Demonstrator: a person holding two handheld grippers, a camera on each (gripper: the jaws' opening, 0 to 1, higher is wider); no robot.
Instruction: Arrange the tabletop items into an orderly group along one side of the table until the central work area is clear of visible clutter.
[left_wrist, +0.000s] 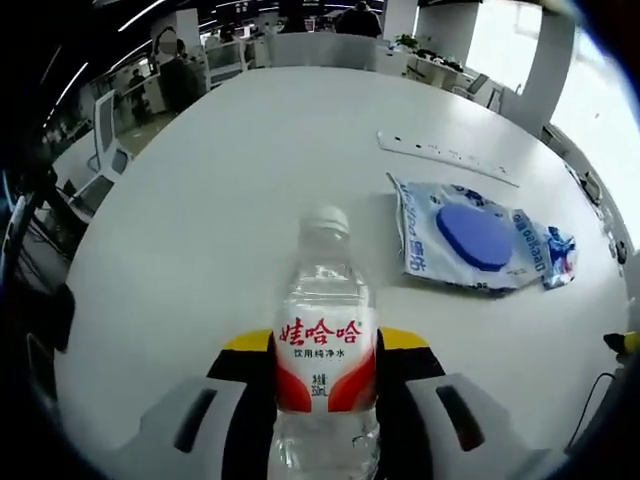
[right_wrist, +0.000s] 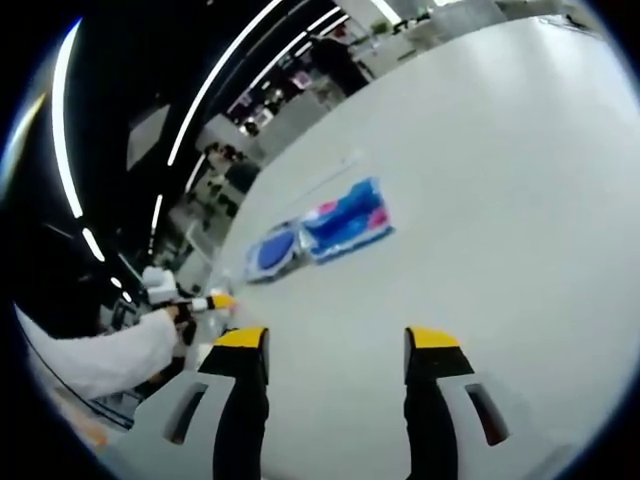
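One water bottle (left_wrist: 325, 340) stands clamped between left tool (left_wrist: 325, 345) jaws.

left hand-held gripper (left_wrist: 325, 375): clamped on load | right hand-held gripper (right_wrist: 338, 350): jaws apart

water bottle (left_wrist: 326, 340) standing upright between left gripper (left_wrist: 326, 375) jaws on counter (left_wrist: 200, 230) | packet (left_wrist: 478, 238) lying right of and beyond bottle | flat strip (left_wrist: 445, 157) lying behind packet | second packet (right_wrist: 348, 220) lying just beside first.
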